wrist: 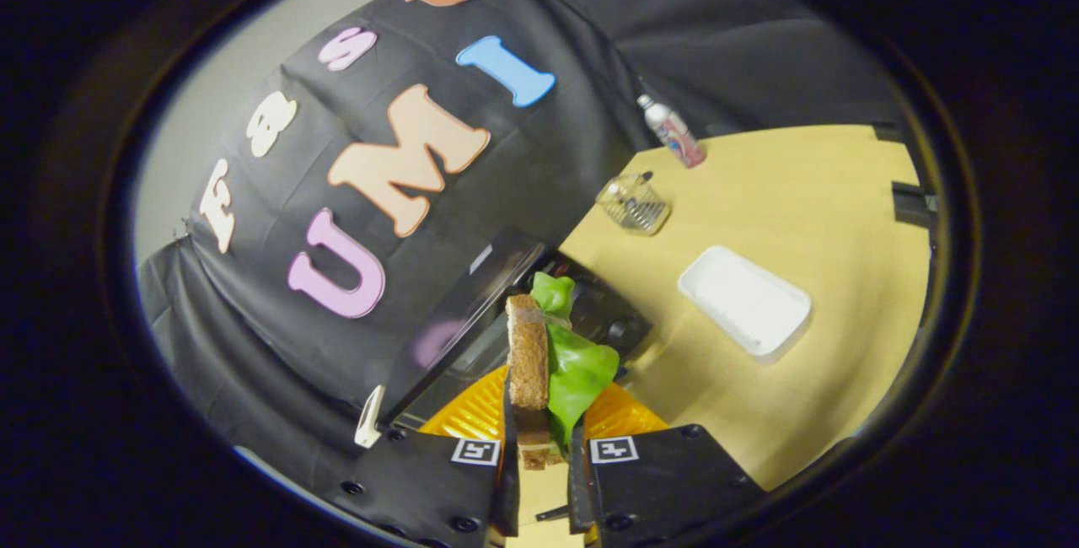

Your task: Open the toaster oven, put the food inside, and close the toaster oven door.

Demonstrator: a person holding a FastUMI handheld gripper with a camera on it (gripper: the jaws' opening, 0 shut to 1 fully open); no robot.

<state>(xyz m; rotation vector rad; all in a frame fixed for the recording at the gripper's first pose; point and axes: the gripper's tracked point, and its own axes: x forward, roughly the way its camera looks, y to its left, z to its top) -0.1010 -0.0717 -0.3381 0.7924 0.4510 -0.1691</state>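
Clamped between the tool's fingers is the sandwich, bread slice plus floppy green lettuce, standing on edge and sticking out ahead. Just beyond it sits the toaster oven; its door looks to be down, though it's hard to tell from this tilt. If I were doing this, I'd level the tool first, go in low and straight over the door so the lettuce doesn't snag, then let go. White tray, wire basket and bottle sit further off on the desk.
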